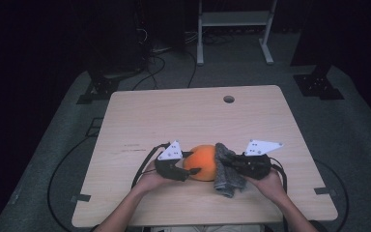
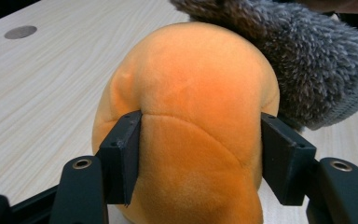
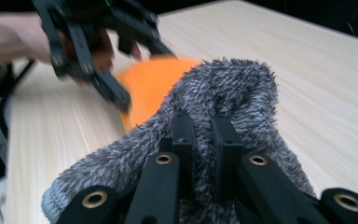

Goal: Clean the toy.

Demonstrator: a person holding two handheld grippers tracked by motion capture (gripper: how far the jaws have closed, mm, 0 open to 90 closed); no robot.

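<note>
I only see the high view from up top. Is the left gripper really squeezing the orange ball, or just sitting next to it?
Observer: Squeezing. In the left gripper view, the left gripper has its fingers pressed into both sides of the orange plush ball.
Operator: And the other one, is it holding anything?
Observer: Yes. In the right gripper view, the right gripper is shut on a fold of the grey fuzzy cloth.
Operator: Is it fluffy all over?
Observer: Not quite. The left gripper view shows a ribbed hem along one edge.
</note>
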